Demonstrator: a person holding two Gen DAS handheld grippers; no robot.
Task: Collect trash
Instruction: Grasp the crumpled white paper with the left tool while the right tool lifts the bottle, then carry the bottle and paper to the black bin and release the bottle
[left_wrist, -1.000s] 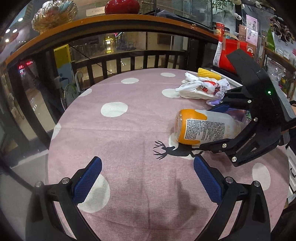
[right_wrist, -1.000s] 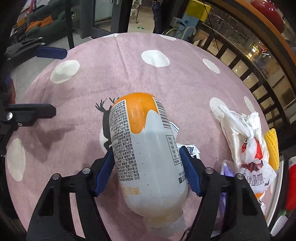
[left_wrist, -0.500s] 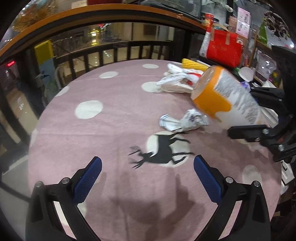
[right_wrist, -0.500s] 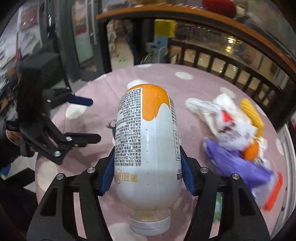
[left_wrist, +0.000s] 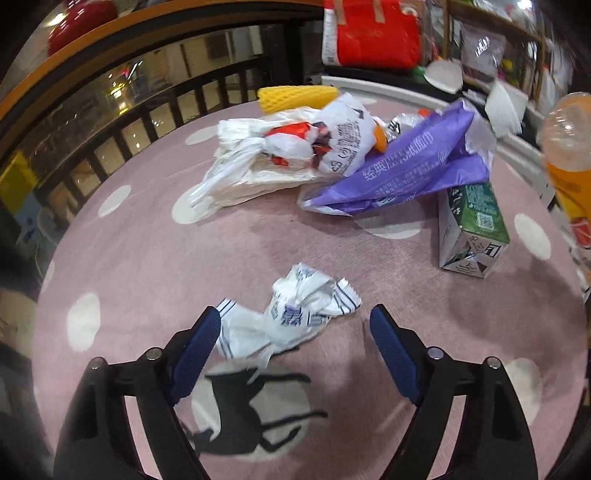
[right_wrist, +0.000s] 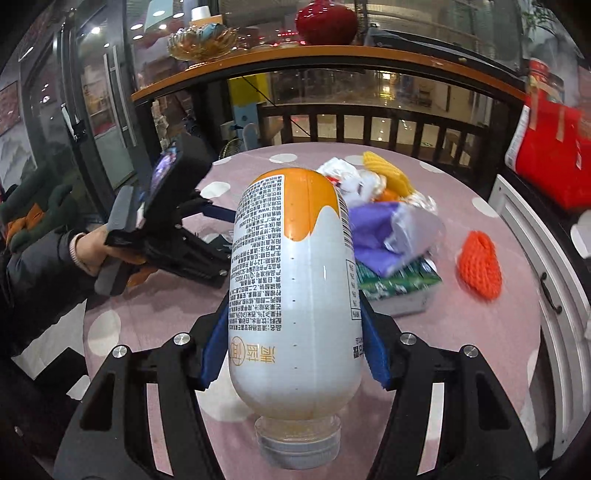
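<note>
My right gripper (right_wrist: 295, 343) is shut on an orange-and-white plastic bottle (right_wrist: 291, 280) and holds it in the air above the pink spotted table (right_wrist: 461, 343), cap toward the camera. The bottle also shows at the right edge of the left wrist view (left_wrist: 565, 147). My left gripper (left_wrist: 295, 343) is open, low over the table (left_wrist: 147, 258), with a crumpled white-and-blue wrapper (left_wrist: 291, 317) lying between its fingers. The left gripper also shows in the right wrist view (right_wrist: 207, 236).
Behind the wrapper lie a knotted white plastic bag (left_wrist: 288, 147), a purple bag (left_wrist: 406, 166), a green carton (left_wrist: 472, 225) and a yellow foam net (left_wrist: 295, 96). An orange foam net (right_wrist: 480, 266) lies at the right. A railing (left_wrist: 129, 125) rings the far edge.
My right gripper lifted the bottle off the table and raised it. My left gripper moved forward and to the right, so the crumpled wrapper now sits between its fingers.
</note>
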